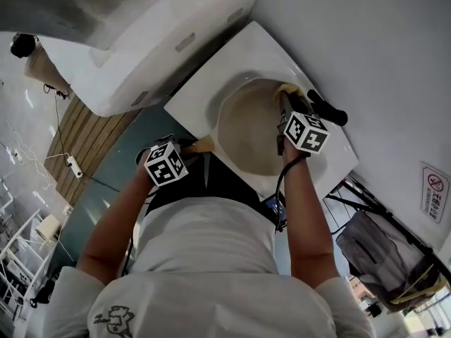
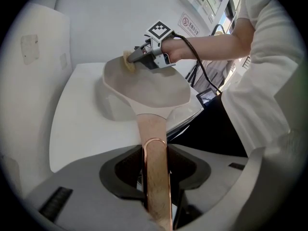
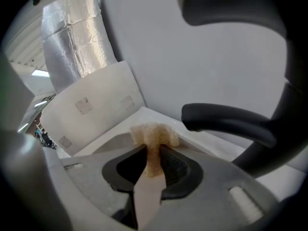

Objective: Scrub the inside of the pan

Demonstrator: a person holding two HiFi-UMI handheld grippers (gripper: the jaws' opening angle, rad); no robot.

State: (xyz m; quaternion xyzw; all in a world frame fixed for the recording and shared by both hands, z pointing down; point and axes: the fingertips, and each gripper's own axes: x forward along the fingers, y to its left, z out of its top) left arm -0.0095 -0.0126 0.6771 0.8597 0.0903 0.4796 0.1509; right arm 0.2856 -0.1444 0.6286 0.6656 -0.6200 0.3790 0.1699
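Left gripper (image 2: 155,177): jaws closed on the handle (image 2: 155,148), a straight, wood-toned bar with a copper-coloured edge band, clamped from both sides.

Right gripper (image 3: 153,162): jaws closed on the sponge (image 3: 154,134), a tan, coarse-pored piece pinched at its waist, its puffed head standing out beyond the tips.

Pan (image 1: 246,129): a round, cream-walled vessel with a beige inside, set on the white slab counter (image 1: 204,90). Its long axis runs from the handle at the near left, in the left gripper, to the bowl at the far right.

Key relation: the sponge is held at the pan's far right rim; whether it touches the surface cannot be told. The bare inside lies below and to the near left of it. The right gripper is much the nearer to that inside, so a scrubbing stroke is judged to call for a lowering and a pull toward the handle, with the left gripper steadying the pan.
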